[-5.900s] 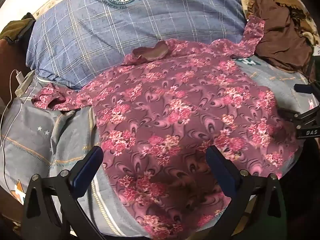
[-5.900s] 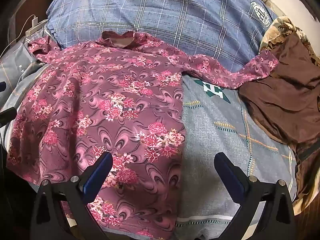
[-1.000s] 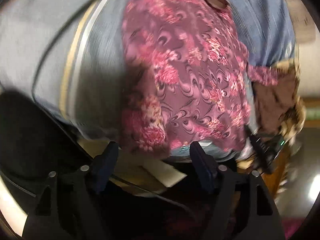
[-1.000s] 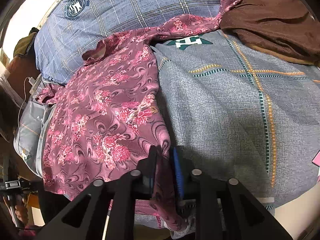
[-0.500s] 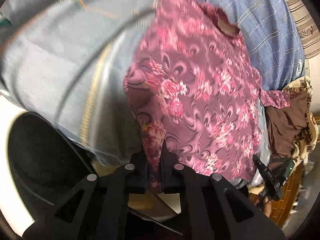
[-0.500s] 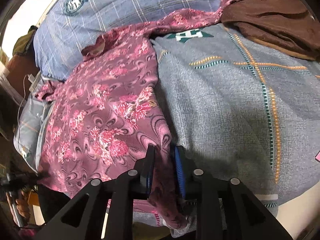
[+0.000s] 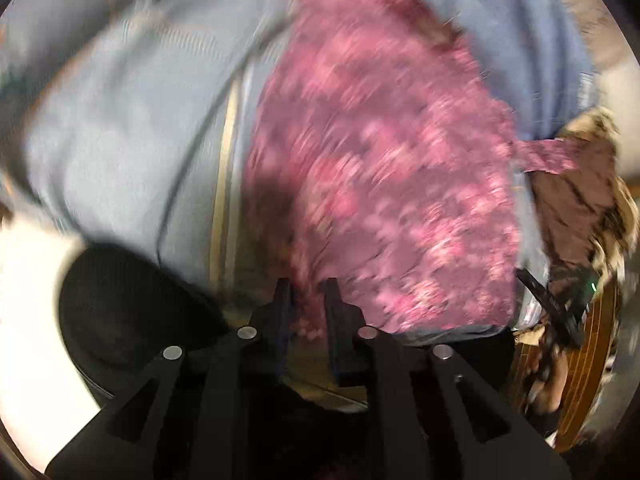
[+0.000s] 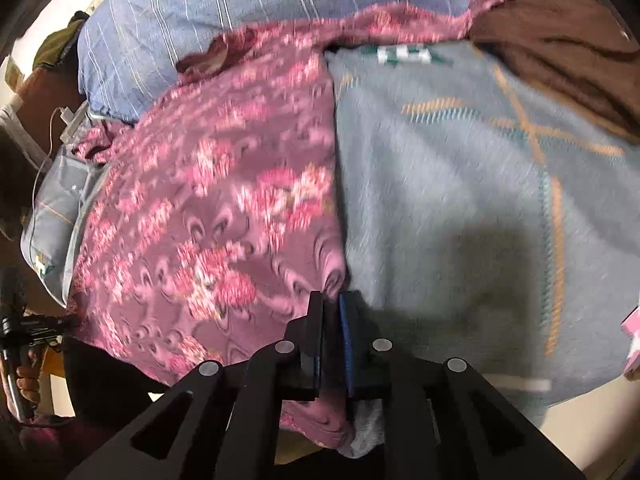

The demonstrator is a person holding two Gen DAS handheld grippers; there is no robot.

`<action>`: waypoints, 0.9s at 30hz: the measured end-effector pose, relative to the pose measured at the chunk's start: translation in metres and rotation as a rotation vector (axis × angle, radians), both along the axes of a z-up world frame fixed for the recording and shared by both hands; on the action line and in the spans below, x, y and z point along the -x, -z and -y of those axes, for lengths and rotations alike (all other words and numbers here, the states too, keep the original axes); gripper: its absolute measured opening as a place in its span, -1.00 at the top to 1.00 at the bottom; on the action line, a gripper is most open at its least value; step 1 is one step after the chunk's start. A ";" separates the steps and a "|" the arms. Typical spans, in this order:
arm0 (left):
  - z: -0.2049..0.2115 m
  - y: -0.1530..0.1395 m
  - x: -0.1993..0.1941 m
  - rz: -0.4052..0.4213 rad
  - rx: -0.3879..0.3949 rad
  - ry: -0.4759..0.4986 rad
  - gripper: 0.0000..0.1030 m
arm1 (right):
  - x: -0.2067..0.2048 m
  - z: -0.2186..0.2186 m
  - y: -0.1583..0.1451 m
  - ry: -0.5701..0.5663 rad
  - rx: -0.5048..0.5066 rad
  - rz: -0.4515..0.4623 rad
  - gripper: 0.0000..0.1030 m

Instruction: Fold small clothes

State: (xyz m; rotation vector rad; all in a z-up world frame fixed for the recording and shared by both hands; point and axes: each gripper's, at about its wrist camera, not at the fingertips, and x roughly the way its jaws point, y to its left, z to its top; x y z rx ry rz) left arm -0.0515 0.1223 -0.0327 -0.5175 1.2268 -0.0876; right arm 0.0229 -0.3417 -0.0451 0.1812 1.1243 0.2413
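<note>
The right tool [image 8: 331,308], low in the middle of the right wrist view, is clamped on the hem corner of the pink floral top [image 8: 224,200], with cloth bunched between its fingers and hanging below them. From there the top spreads up and left across the grey-blue blanket [image 8: 440,200] on the bed, one sleeve reaching toward the upper right beside a brown garment [image 8: 560,40]. A blue plaid pillow [image 8: 240,0] lies along the top edge. In the blurred left wrist view the left tool [image 7: 306,292] pinches the opposite hem corner at lower centre, and the top [image 7: 380,160] fans upward and rightward over the blanket [image 7: 120,140].
</note>
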 end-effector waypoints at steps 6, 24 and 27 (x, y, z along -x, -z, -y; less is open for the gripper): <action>0.027 -0.038 -0.047 0.229 -0.192 0.058 -0.24 | -0.045 0.000 -0.022 0.054 -0.122 0.119 0.64; 0.082 0.017 -0.178 0.250 -0.381 0.188 -0.41 | -0.191 0.136 -0.079 0.411 -0.059 0.264 0.35; 0.086 0.020 -0.209 0.235 -0.358 0.157 -0.41 | -0.231 0.171 -0.093 0.508 -0.035 0.290 0.24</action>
